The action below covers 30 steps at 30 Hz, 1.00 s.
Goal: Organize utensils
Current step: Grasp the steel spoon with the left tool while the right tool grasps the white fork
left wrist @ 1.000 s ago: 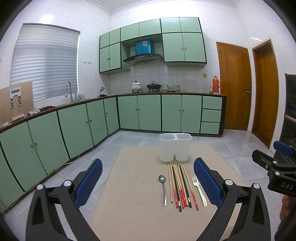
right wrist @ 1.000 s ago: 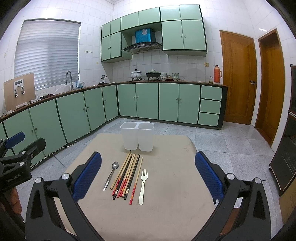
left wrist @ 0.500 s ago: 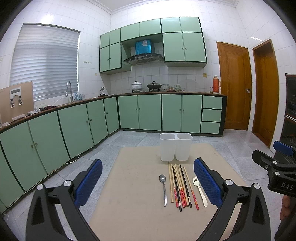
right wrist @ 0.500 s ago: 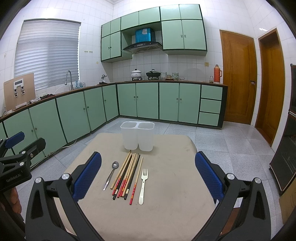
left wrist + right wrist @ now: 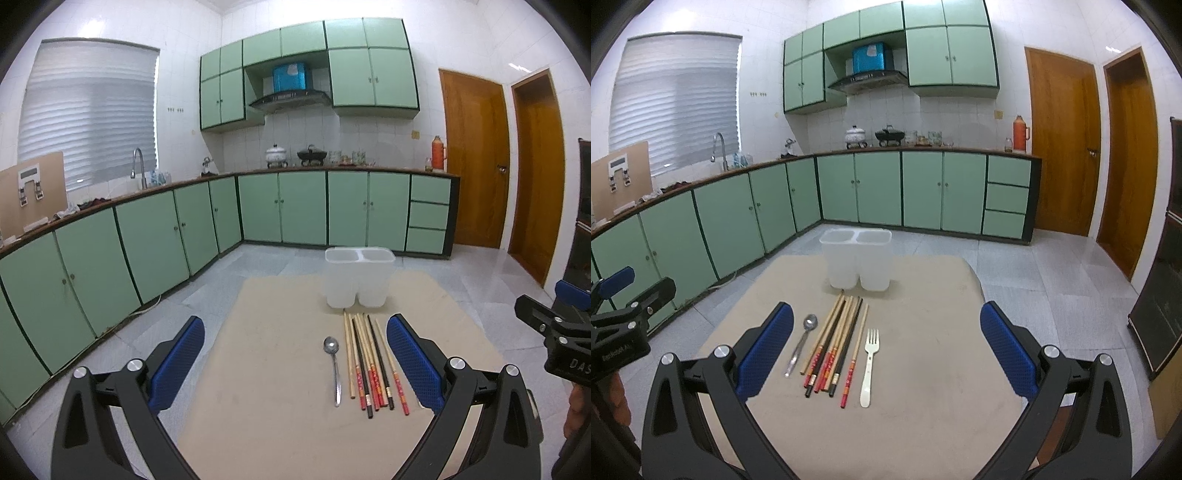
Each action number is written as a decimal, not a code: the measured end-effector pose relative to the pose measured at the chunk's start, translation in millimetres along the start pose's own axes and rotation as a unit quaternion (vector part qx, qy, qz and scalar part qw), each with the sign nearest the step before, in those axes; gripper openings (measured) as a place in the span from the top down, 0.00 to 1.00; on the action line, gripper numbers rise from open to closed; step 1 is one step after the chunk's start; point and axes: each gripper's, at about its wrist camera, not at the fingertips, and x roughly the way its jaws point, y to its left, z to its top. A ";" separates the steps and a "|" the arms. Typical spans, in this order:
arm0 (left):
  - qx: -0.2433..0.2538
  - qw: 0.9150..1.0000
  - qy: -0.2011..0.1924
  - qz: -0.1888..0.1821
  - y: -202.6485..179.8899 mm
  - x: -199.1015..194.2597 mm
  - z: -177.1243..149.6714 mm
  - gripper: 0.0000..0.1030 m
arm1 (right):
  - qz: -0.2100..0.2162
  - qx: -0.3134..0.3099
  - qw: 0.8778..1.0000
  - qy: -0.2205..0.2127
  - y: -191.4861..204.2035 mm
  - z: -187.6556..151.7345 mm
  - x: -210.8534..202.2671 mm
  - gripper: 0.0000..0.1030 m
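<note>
A white two-compartment holder [image 5: 358,277] [image 5: 857,260] stands at the far side of a beige table [image 5: 280,387] [image 5: 923,387]. In front of it lie a metal spoon [image 5: 334,369] [image 5: 802,343], several chopsticks [image 5: 369,362] [image 5: 834,347] and a white fork [image 5: 868,365]. In the left wrist view the fork is hidden behind my right finger. My left gripper [image 5: 295,365] is open and empty above the table's near part. My right gripper [image 5: 886,350] is open and empty, its jaws straddling the utensils from above.
Green cabinets [image 5: 147,236] run along the left and back walls. Two wooden doors [image 5: 476,158] are at the right. A dark cabinet [image 5: 1167,295] stands close to the table's right side. Tiled floor surrounds the table.
My left gripper has shifted slightly, so its right finger now hides the fork. The right gripper and the utensils have not moved.
</note>
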 end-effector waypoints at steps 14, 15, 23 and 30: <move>0.015 0.993 0.116 0.008 -0.8 140.6 -20.6 0.06 | -0.006 0.002 0.994 0.112 -13.7 -20.2 127.1 0.05; 0.016 0.992 0.125 0.009 -2.1 150.1 -22.6 0.06 | -0.007 0.003 0.993 0.118 -14.3 -21.3 135.4 0.06; 0.018 0.983 0.182 0.002 -15.1 216.5 -42.1 0.11 | -0.011 -0.007 0.985 0.172 -3.4 -36.9 210.3 0.16; 0.022 0.975 0.220 -0.003 -23.8 257.7 -54.7 0.16 | -0.008 0.004 0.973 0.231 1.4 -56.3 262.8 0.31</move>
